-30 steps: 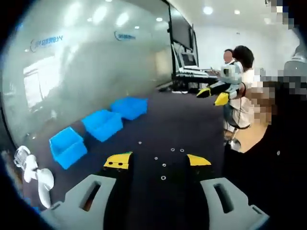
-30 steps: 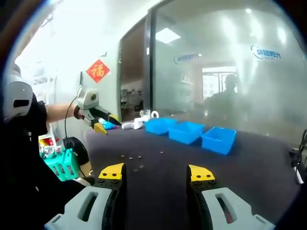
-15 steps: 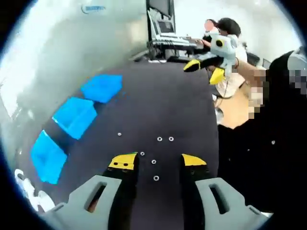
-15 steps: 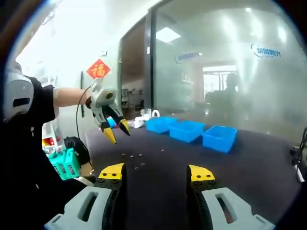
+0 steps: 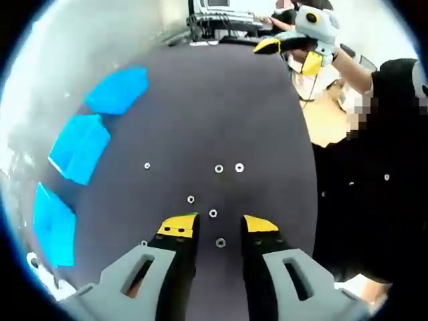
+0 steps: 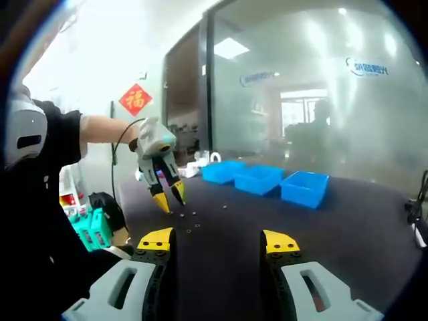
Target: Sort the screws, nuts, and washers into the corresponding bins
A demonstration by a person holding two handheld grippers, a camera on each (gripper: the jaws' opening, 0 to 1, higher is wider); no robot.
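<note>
Several small nuts and washers [image 5: 212, 213] lie scattered on the dark table [image 5: 267, 120]. My left gripper [image 5: 219, 225] points down at them, open, and one nut [image 5: 220, 243] lies between its yellow-tipped jaws. Three blue bins stand in a row along the table's left side: a far bin [image 5: 119, 90], a middle bin [image 5: 80, 147] and a near bin [image 5: 53, 224]. My right gripper [image 6: 217, 241] hangs open and holds nothing, above the table's near edge. In the right gripper view the left gripper [image 6: 170, 198] hovers tips-down over the small parts [image 6: 189, 231], with the bins [image 6: 259, 178] beyond.
A glass wall [image 6: 321, 87] runs behind the bins. White objects [image 6: 200, 162] sit at the table's far end. A desk with laptops [image 5: 221, 13] stands past the table. A green item [image 6: 90, 227] sits low beside the table. The person's dark sleeve [image 5: 374, 167] borders the table's right edge.
The left gripper has tipped downward and dropped close over the scattered parts; its view now looks down on the table. The right gripper has stayed put.
</note>
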